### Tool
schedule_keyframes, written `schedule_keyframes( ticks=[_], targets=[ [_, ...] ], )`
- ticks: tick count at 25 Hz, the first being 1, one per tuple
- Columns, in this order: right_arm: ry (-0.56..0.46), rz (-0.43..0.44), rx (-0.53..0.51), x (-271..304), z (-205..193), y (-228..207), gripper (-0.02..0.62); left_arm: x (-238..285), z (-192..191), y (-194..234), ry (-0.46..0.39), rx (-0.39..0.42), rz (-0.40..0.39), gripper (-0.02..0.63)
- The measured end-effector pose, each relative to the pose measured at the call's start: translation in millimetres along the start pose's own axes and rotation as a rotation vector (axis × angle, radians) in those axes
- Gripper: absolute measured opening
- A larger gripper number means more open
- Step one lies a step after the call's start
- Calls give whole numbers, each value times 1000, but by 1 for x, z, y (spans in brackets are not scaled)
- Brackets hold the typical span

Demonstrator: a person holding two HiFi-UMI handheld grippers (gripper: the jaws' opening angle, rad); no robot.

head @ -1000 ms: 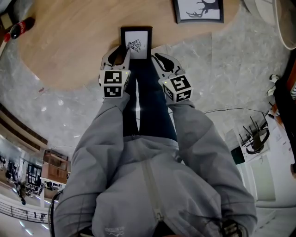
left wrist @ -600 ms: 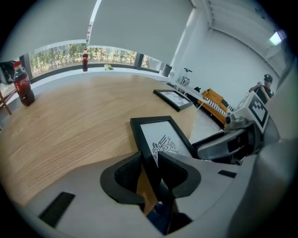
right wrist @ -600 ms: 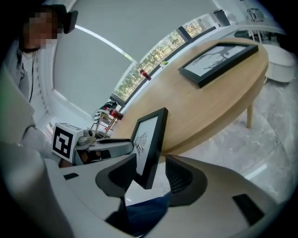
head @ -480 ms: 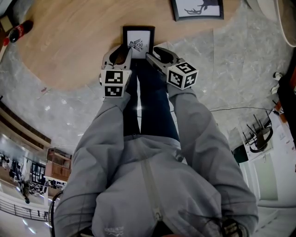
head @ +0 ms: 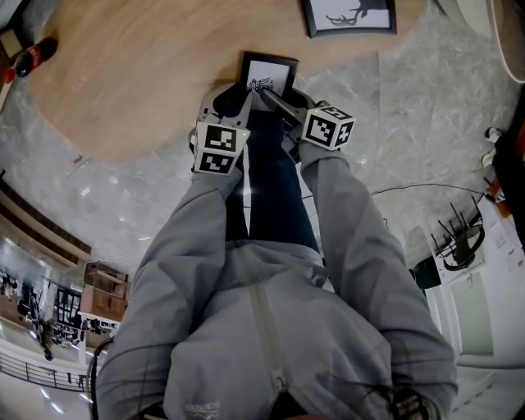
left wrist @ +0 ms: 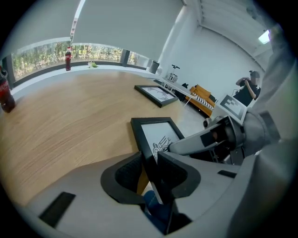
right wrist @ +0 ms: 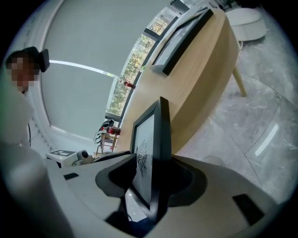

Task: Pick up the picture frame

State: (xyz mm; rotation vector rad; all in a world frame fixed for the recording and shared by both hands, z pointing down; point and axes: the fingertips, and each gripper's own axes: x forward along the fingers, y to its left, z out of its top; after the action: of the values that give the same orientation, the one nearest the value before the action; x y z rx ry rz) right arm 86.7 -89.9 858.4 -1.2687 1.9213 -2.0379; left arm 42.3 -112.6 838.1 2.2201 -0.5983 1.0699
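Head view has the frame [head: 268,75] at the near edge of the table [head: 123,74]. It is skewed now, its far end swung to the right, whereas a second ago it lay square to the edge and further left. Its near end sticks out past the edge, above the person's jeans [head: 271,180].

The left gripper [head: 236,97] has shifted right with the frame. It is clamped on the frame's left border close to the near corner, and the left gripper view shows that black border pinched between both pads. The right gripper [head: 275,97] has rolled and come in closer since the earlier frame. Its jaws, closed a second ago, have just been opening and now stand wide astride the frame's near right part. One jaw is on the glass side and one on the back, with no squeeze.

Both grippers cover the frame's near end in the head view, and in each gripper view that end drops out of sight behind the jaws. Whether the frame has left the tabletop is hard to tell.

A second frame [head: 351,16] lies further back on the table, well apart, cut off by the top of the head view. A bottle [head: 37,49] sits at the far left, too small to read.
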Motion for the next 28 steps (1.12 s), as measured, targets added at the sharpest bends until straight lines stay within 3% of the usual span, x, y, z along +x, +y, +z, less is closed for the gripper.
schedule_keyframes(
  ticks=[6,18,23,28],
  targets=[
    [-13,34,77,7,-1,0,193,4,-1,-2,9,5,-24,117],
    [-18,65,103,-8,0,17,59,4,1,-11,31,-26,-64,118],
    [3,34,105,-13,3,29,37,-2,3,-11,56,-121,-82,116],
    [13,-6,137,-24,7,46,37,-23,14,-13,73,-112,-87,114]
  ],
)
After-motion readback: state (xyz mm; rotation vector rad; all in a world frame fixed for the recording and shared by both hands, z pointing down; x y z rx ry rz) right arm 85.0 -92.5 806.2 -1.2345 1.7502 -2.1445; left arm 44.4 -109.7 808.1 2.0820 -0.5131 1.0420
